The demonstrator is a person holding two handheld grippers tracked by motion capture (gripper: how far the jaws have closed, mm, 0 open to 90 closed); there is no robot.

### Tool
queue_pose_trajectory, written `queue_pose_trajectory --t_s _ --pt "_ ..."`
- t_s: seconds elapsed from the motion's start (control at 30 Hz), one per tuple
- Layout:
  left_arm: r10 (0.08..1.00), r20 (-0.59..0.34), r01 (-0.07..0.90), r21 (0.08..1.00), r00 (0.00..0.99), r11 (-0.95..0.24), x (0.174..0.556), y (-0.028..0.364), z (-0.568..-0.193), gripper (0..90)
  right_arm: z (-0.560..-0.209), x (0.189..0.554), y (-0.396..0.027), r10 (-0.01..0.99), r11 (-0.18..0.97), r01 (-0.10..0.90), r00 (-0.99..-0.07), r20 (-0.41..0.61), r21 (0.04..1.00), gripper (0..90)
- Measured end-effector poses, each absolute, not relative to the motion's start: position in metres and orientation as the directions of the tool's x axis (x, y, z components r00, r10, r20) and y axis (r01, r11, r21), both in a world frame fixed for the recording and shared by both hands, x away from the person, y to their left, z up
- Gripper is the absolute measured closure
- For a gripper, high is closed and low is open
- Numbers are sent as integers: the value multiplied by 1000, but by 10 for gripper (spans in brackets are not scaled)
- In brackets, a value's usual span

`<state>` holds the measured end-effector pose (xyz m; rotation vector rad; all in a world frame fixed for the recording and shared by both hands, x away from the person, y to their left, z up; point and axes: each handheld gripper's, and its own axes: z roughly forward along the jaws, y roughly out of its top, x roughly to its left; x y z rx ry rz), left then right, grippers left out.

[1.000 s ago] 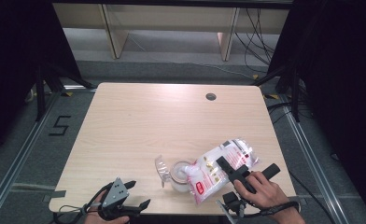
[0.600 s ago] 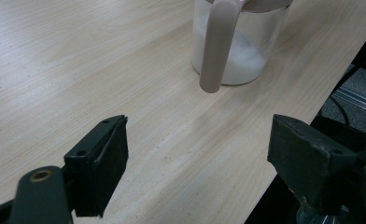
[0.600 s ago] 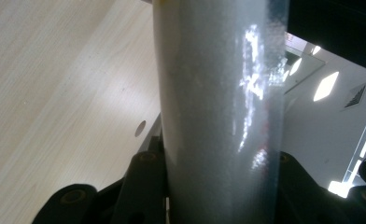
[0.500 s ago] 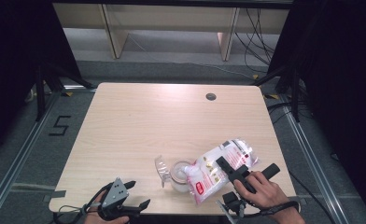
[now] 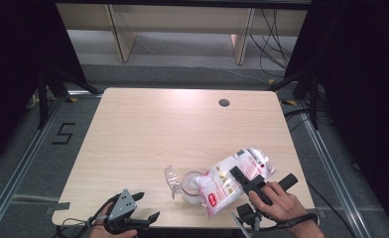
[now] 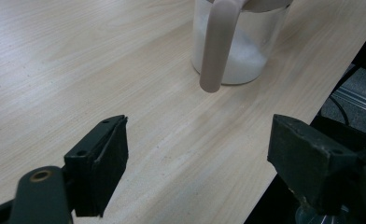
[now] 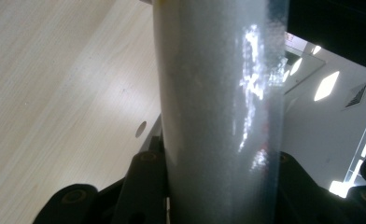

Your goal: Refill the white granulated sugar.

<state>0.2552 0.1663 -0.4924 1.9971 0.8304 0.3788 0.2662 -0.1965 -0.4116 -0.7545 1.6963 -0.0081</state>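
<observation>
Across the middle of the high view spreads the pale wooden rectangular table [image 5: 148, 144], with a small dark round hole [image 5: 224, 102] near its far edge at about one o'clock from the centre. Toward five o'clock from the table's centre lies the clear plastic bag of white grains with red print [image 5: 232, 178], tilted so that its lower end points toward eight o'clock and meets the mouth of the clear glass jar [image 5: 192, 187], which stands upright near the front edge and already holds a layer of white grains. In the left gripper view the jar [image 6: 239, 51] stands at about one o'clock beyond the jaws, with a pale translucent flap [image 6: 217, 44] hanging down its front. At the jar's nine o'clock side in the high view, a clear plastic lid [image 5: 171, 178] leans just beside it. The right gripper [image 5: 242, 179] comes in from five o'clock and pinches the bag across its middle; in the right gripper view the bag [image 7: 218, 116] stands between the two black jaws, pressed on both sides. The left gripper [image 5: 145, 208] rests at the front edge at seven o'clock, well apart from the jar, its jaws spread wide with nothing between them.
</observation>
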Motion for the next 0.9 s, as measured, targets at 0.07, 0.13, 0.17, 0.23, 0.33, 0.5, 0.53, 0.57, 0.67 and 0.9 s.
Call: queue_pose_trajectory --t_s 0.07,0.13,0.17,0.23,0.33,0.5,0.53,0.57,0.67,0.9 --pt "687 -58 406 841 725 -358 255 166 -492 198 -411 266 -197 -478 789 -472 -72 -875 -392 716" --pt "686 -56 404 842 726 -359 255 166 -492 198 -411 266 -197 -477 790 -471 -72 -876 -391 717" --pt "687 -58 406 842 725 -357 255 166 -492 198 -411 266 -197 -477 790 -471 -71 -876 -392 717" --pt "687 -57 405 841 724 -357 255 166 -492 198 -411 266 -197 -476 790 -472 -71 -876 -391 717" --pt "687 -58 406 841 725 -357 255 166 -492 198 -411 266 -197 -476 791 -471 -73 -876 -390 718" --pt "687 -58 406 841 724 -357 255 166 -492 198 -412 266 -197 -478 792 -470 -77 -875 -391 718" --pt "687 -57 405 841 725 -358 255 167 -492 198 -412 267 -197 -477 792 -470 -78 -875 -390 718" --pt "687 -57 405 841 725 -358 255 166 -492 198 -412 266 -197 -478 792 -471 -79 -875 -390 719" --pt "686 -57 406 841 725 -359 255 166 -492 198 -412 266 -197 -478 791 -472 -78 -875 -390 718" --pt "687 -59 406 841 725 -357 255 166 -492 198 -412 267 -197 -479 790 -472 -80 -874 -391 719"
